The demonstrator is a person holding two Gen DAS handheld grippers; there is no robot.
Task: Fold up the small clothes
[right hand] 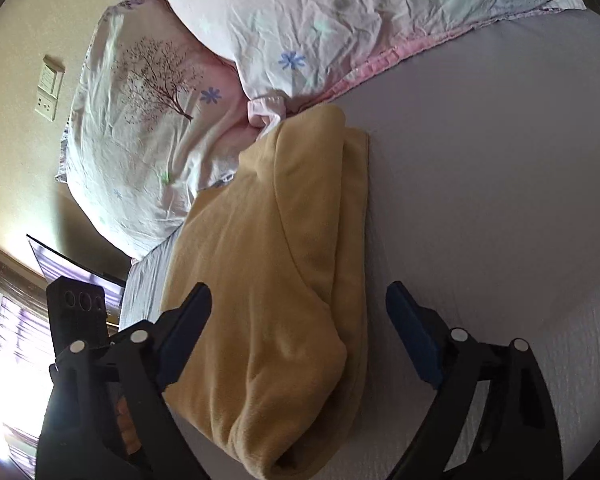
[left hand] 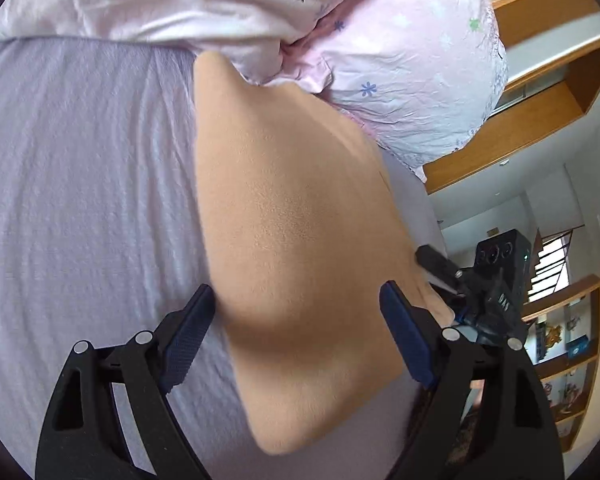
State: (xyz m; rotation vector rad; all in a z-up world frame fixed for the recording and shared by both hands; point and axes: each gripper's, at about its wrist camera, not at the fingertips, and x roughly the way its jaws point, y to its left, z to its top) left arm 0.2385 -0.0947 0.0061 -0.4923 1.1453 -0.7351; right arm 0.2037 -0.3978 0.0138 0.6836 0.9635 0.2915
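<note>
Lying folded into layers on the lavender bed sheet [right hand: 480, 200], the tan fleece garment [right hand: 284, 264] has its far end against the floral pillows [right hand: 148, 128], and both the left gripper [left hand: 298, 334] and right gripper [right hand: 300, 334] hover over it with jaws spread wide, holding nothing. Risk, as I judge it: closing on only the top 1 of the layers would drag it off the stack and undo the fold, and the soft fleece could slip from the pads [right hand: 414, 338].

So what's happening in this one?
A person with two hand-held grippers is folding a tan fleece garment on a bed with a lavender sheet. The garment lies partly folded beside floral pillows. The left hand-held gripper and the right hand-held gripper are both open over it, gripping nothing.
</note>
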